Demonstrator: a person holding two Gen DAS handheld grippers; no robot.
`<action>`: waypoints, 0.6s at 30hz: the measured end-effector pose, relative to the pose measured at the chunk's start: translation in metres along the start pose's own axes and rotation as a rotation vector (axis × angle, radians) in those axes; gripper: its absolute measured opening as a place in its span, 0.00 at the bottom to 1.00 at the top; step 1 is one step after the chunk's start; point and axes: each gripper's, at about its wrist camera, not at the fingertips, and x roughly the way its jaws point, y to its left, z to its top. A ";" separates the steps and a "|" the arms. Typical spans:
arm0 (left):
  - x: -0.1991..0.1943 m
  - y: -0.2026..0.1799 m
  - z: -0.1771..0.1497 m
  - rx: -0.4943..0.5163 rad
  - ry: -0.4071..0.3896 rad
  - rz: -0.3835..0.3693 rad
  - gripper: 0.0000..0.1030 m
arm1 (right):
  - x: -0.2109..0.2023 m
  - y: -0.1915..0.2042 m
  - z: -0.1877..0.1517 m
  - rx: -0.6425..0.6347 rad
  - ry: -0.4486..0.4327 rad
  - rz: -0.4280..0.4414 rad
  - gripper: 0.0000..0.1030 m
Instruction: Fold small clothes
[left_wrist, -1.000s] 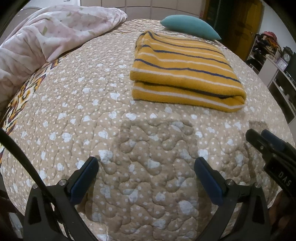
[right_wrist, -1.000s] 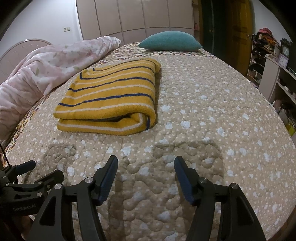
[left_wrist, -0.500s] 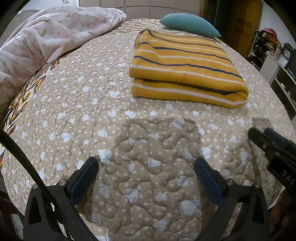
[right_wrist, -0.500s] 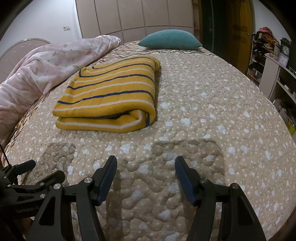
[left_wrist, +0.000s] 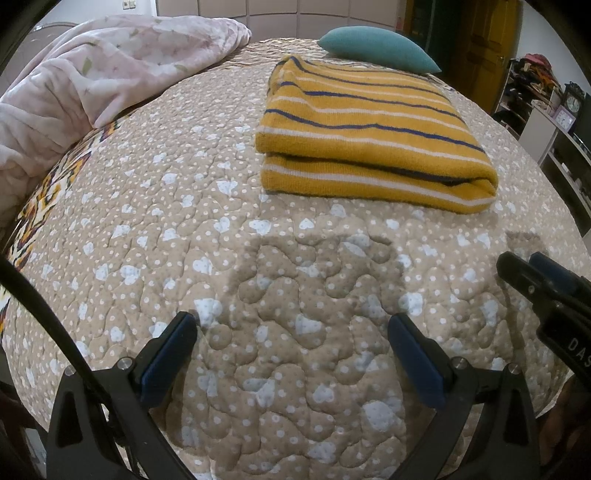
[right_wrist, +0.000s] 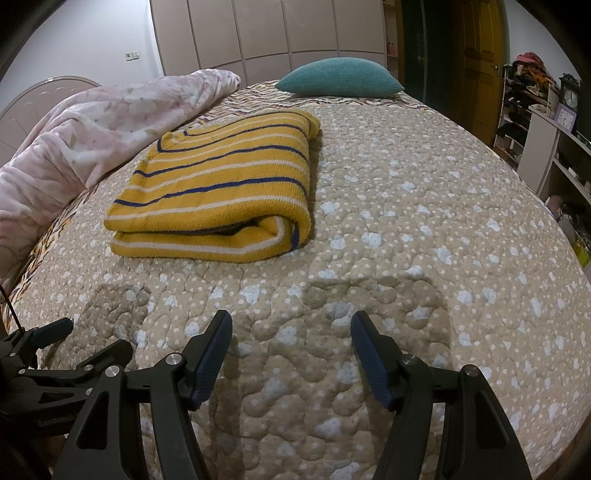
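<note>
Left wrist view: the left gripper (left_wrist: 291, 343) hangs over the quilt (left_wrist: 155, 206) with its jaws spread wide and nothing between the blue pads (left_wrist: 168, 360); its shadow falls on the fabric just ahead. The sweater (left_wrist: 369, 133), yellow with blue and white stripes, lies folded in a thick rectangle at about 1 o'clock from the gripper, well apart from it, with its folded edge toward the camera. A teal pillow (left_wrist: 380, 50) sits beyond the sweater at 12 to 1 o'clock, near its far end. A pink blanket (left_wrist: 92, 74) is heaped at 10 o'clock along the quilt's edge. The right gripper (left_wrist: 543, 284) juts in at 3 o'clock, seen side-on. A shelf (left_wrist: 554, 122) with clocks stands off the bed at 2 o'clock.

Right wrist view: the right gripper (right_wrist: 291, 354) also hangs above the quilt (right_wrist: 424, 206), jaws apart, holding nothing. The sweater (right_wrist: 221, 188) lies at 11 o'clock, flat on the quilt, untouched, its rolled corner nearest the gripper. The pillow (right_wrist: 340, 77) rests at 12 o'clock past the sweater, the blanket (right_wrist: 85, 129) at 10 o'clock just beside the sweater's left edge. The left gripper (right_wrist: 51, 354) shows at 8 o'clock, fingers parted. The shelf (right_wrist: 546, 147) is at 2 o'clock. No containers on the bed.
</note>
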 end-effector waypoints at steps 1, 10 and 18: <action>0.000 -0.001 -0.001 0.000 -0.001 0.001 1.00 | 0.000 0.000 0.000 0.000 0.000 0.000 0.69; 0.000 0.000 -0.001 0.002 -0.003 0.002 1.00 | 0.001 0.000 -0.001 0.000 0.000 0.001 0.69; 0.000 -0.001 -0.001 0.000 -0.002 -0.001 1.00 | 0.002 0.001 -0.002 -0.004 0.003 0.000 0.70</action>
